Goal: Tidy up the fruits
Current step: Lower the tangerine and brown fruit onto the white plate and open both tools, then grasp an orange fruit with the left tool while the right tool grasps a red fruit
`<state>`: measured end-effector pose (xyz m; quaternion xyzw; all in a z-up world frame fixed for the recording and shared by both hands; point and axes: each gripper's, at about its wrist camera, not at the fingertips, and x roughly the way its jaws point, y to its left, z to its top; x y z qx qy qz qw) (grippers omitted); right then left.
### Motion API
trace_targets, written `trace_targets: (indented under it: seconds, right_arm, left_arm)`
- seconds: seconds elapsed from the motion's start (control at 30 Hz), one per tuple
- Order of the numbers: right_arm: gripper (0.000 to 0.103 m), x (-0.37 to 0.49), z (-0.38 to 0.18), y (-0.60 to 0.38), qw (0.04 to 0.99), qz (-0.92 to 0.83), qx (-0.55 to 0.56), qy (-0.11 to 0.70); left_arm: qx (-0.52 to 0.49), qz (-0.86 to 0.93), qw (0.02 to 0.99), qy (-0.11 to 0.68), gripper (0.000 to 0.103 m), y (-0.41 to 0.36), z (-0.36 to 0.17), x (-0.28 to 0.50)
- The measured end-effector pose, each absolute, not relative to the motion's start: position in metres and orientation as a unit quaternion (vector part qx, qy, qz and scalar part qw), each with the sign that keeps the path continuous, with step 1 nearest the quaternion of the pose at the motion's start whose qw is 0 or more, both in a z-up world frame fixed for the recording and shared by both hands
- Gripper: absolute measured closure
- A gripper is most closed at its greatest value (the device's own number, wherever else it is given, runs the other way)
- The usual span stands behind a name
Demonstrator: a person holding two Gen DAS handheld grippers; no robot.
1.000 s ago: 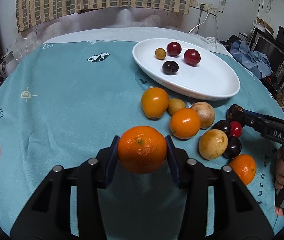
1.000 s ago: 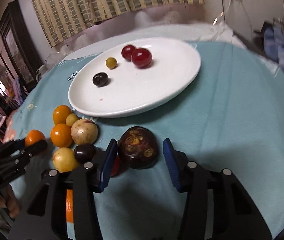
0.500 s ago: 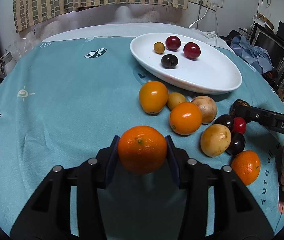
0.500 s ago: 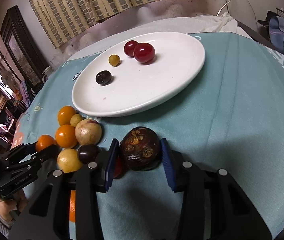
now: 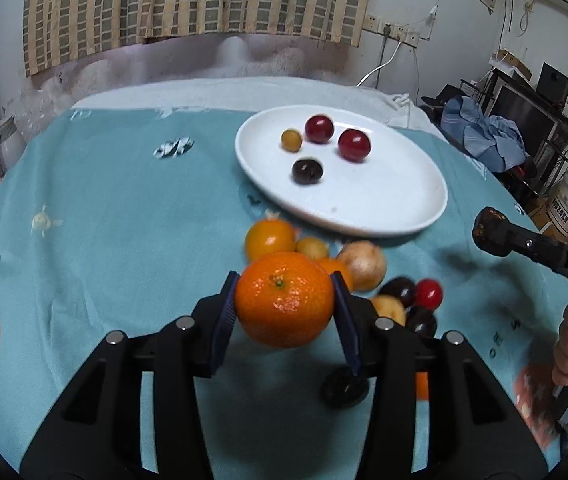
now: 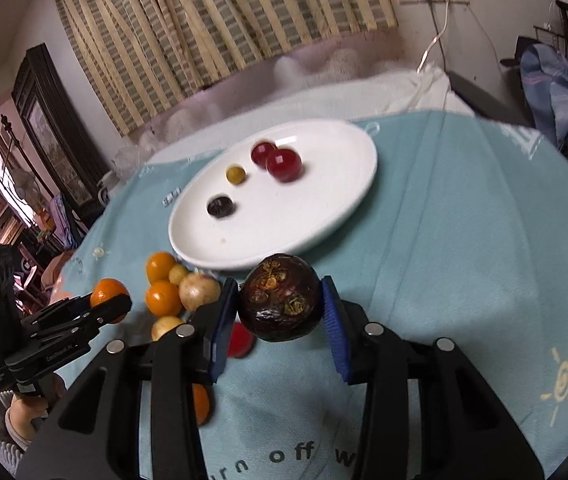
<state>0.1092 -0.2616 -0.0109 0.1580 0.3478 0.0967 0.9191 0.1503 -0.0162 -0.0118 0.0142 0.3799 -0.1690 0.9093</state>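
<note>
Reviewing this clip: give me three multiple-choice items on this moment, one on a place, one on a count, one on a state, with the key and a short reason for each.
1. Where is the small yellow fruit?
A. on the white plate
B. on the cloth among the loose fruit
C. between the right gripper's fingers

2. How many fruits lie on the white plate?
A. two
B. four
C. six

3. What is the left gripper doing?
A. standing open over the cloth
B. clamped on the orange
C. clamped on a red fruit

Key:
1 A, it sits on the plate beside the two red fruits.
2 B, two red, one yellow and one dark fruit show there in both views.
3 B, its blue pads press both sides of the orange, held clear of the teal cloth, while the right gripper clamps the dark brown fruit.
</note>
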Motion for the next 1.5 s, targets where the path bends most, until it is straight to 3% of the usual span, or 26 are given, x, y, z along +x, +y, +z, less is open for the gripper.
trace_targets:
  seconds: [0.33, 0.4, 0.43, 0.47, 0.5, 0.6, 0.73, 1.0, 1.5]
  right_arm:
    - [0.06, 0.187, -0.007, -0.255, 0.917, 0.091, 0.156, 0.355]
    - [0.059, 0.201, -0.016, -0.259, 0.912, 0.089, 0.181, 0.358]
    - [0.046, 0.202, -0.018, -0.259, 0.911, 0.087, 0.188, 0.358]
    - [0.03, 0.202, -0.019, -0.261, 0.911, 0.081, 0.192, 0.355]
    - [0.028, 0.201, -0.019, -0.262, 0.914, 0.079, 0.191, 0.35]
    - [0.028, 0.19, -0.008, -0.265, 0.923, 0.076, 0.178, 0.332]
    - [0.028, 0.164, 0.01, -0.268, 0.922, 0.094, 0.194, 0.321]
    - [0.027, 0.095, 0.005, -0.261, 0.92, 0.099, 0.202, 0.32]
    - [0.027, 0.091, -0.01, -0.241, 0.925, 0.099, 0.147, 0.337]
  left_arm:
    - [0.028, -0.19, 0.903, 0.384, 0.056, -0.076, 0.001, 0.224]
    - [0.03, -0.192, 0.901, 0.387, 0.046, -0.083, -0.005, 0.231]
    - [0.033, -0.186, 0.904, 0.384, 0.034, -0.086, -0.007, 0.233]
    - [0.033, -0.181, 0.907, 0.379, 0.032, -0.086, -0.007, 0.233]
    - [0.03, -0.179, 0.909, 0.376, 0.032, -0.084, -0.006, 0.233]
    - [0.006, -0.175, 0.909, 0.378, 0.031, -0.069, -0.002, 0.231]
    - [-0.006, -0.147, 0.918, 0.367, 0.022, -0.036, 0.004, 0.206]
    - [-0.041, -0.095, 0.915, 0.39, 0.021, 0.021, -0.019, 0.182]
    - [0.006, -0.097, 0.91, 0.403, 0.017, -0.006, -0.042, 0.198]
